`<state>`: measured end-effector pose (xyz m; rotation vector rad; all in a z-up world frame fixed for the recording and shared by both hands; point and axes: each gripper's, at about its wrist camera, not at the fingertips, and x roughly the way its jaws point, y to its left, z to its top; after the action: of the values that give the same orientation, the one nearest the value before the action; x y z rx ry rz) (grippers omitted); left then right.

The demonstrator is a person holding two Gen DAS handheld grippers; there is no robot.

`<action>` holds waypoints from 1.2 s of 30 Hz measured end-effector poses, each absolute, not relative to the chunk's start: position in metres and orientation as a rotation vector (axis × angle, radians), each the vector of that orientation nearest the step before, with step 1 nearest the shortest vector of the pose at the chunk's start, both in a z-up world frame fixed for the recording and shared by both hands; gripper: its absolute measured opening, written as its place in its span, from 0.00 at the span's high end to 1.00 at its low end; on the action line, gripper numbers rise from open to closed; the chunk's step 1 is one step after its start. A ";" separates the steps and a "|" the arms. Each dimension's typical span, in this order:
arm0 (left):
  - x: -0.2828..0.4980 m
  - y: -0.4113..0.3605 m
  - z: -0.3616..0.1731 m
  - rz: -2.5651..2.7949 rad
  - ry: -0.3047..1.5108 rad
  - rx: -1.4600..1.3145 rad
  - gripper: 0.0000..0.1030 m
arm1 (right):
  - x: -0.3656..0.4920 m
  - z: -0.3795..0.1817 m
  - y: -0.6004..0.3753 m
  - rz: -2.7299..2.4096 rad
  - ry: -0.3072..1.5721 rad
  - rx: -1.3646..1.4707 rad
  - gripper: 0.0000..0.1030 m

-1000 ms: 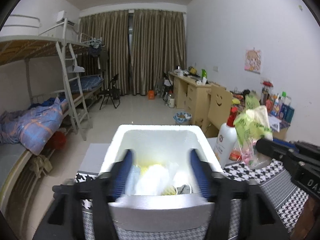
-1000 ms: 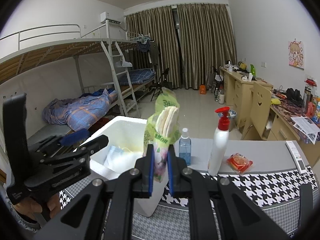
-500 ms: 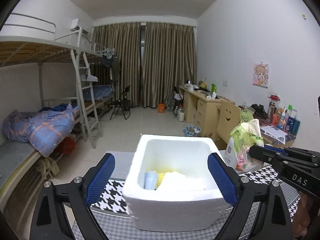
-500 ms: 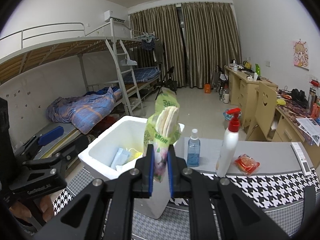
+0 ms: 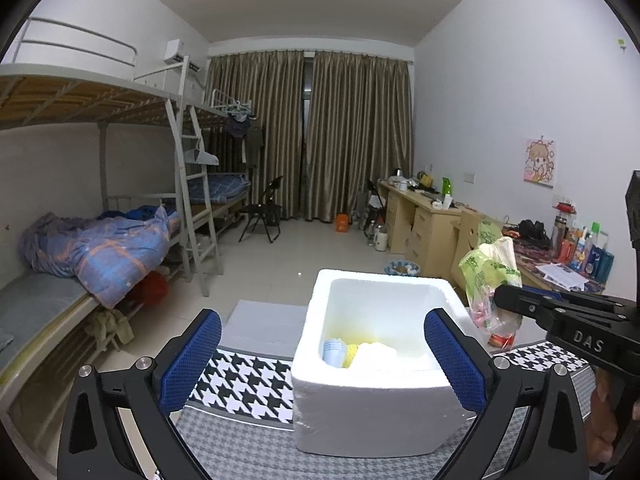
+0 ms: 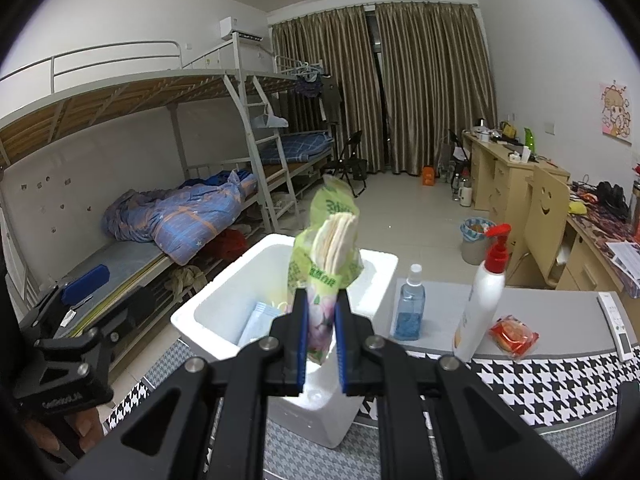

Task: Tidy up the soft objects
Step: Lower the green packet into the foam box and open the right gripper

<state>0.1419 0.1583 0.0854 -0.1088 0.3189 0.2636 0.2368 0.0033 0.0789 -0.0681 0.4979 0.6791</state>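
Cotton-pad bag [image 6: 326, 280] clamped in right claw [image 6: 322, 338] over houndstooth table [image 6: 560, 384]; left claw [image 5: 320, 360] spread apart.

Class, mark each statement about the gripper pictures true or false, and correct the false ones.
1. The right gripper is shut on the green bag. True.
2. The left gripper holds a bottle. False: it is open, holding nothing.
3. The foam box already has items inside. True.
4. The pump bottle lies on its side. False: it stands upright.
5. The blue spray bottle is inside the foam box. False: it stands beside it.
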 end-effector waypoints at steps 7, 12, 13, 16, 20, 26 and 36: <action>0.136 0.167 0.080 0.292 0.320 -0.108 0.01 | 0.238 0.076 0.019 0.691 0.499 -0.097 0.85; 0.130 0.173 0.078 0.298 0.316 -0.121 0.01 | 0.243 0.073 0.027 0.699 0.510 -0.101 0.85; 0.129 0.174 0.078 0.297 0.315 -0.124 0.01 | 0.244 0.073 0.029 0.700 0.514 -0.102 0.85; 0.127 0.177 0.077 0.302 0.313 -0.125 0.01 | 0.248 0.071 0.033 0.703 0.527 -0.114 0.85; 0.124 0.178 0.077 0.307 0.314 -0.124 0.01 | 0.255 0.066 0.039 0.705 0.548 -0.127 0.85; 0.121 0.185 0.073 0.316 0.318 -0.144 0.01 | 0.265 0.054 0.048 0.705 0.581 -0.163 0.40; 0.122 0.189 0.070 0.316 0.332 -0.149 0.01 | 0.260 0.059 0.036 0.711 0.576 -0.146 0.39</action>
<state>0.1218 0.1886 0.0702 -0.1491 0.3321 0.3164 0.2603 0.0362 0.0588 -0.1463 0.5758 0.7105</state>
